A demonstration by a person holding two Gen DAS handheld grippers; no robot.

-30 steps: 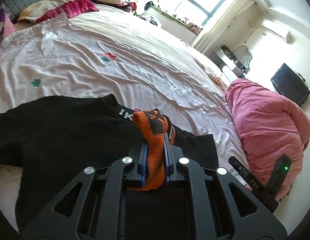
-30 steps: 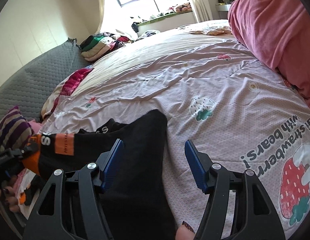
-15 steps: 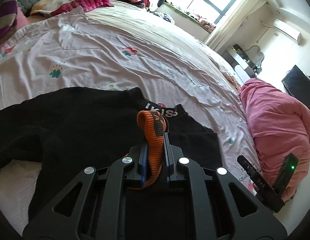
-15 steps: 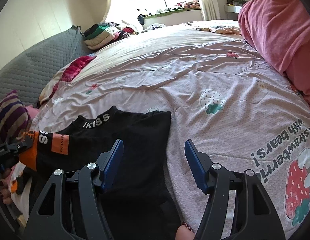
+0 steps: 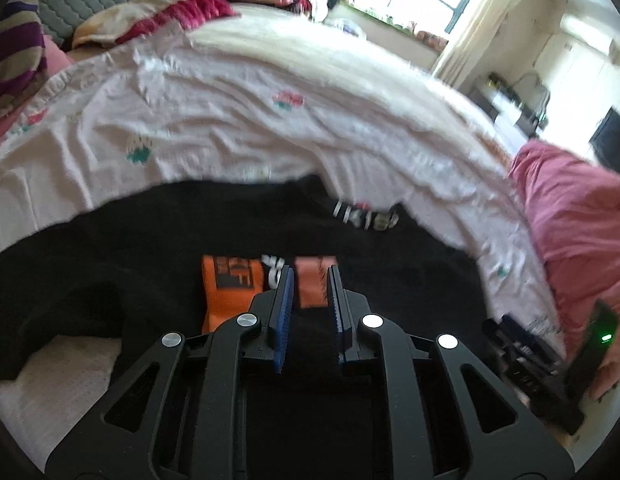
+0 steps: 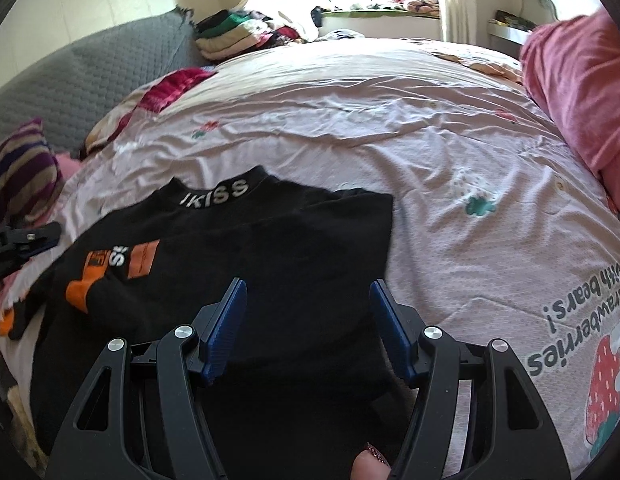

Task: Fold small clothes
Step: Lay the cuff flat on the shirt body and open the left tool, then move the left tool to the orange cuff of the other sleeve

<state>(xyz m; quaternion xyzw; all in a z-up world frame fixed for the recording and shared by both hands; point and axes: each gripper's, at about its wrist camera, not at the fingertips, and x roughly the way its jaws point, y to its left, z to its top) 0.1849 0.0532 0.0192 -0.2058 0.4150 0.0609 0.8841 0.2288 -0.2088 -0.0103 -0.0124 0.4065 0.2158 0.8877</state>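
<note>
Lying flat on the bed (image 6: 390, 128) near its front edge, the black top (image 6: 278, 264) has its collar away from the cameras and its orange-cuffed sleeve (image 6: 106, 272) brought across the left part of the body, so I judge one sleeve fold is in place. On the left side, the left tool (image 5: 309, 280) hovers just over that sleeve with its jaws parted a little and nothing between them; the orange cuff shows through the gap but lies flat on the fabric, let go. Toward the middle, the collar lettering faces up and the body of the top looks fairly smooth, though the lower left part bunches near the bed's edge. Further right, the right tool (image 6: 308, 304) hangs above the lower right part of the top, jaws wide apart and gripping nothing. The right side of the top reads as a straight edge; whether its sleeve is tucked under I cannot tell. What seems left is any fold on that right side, then doubling the body over lengthwise and neatening it
</note>
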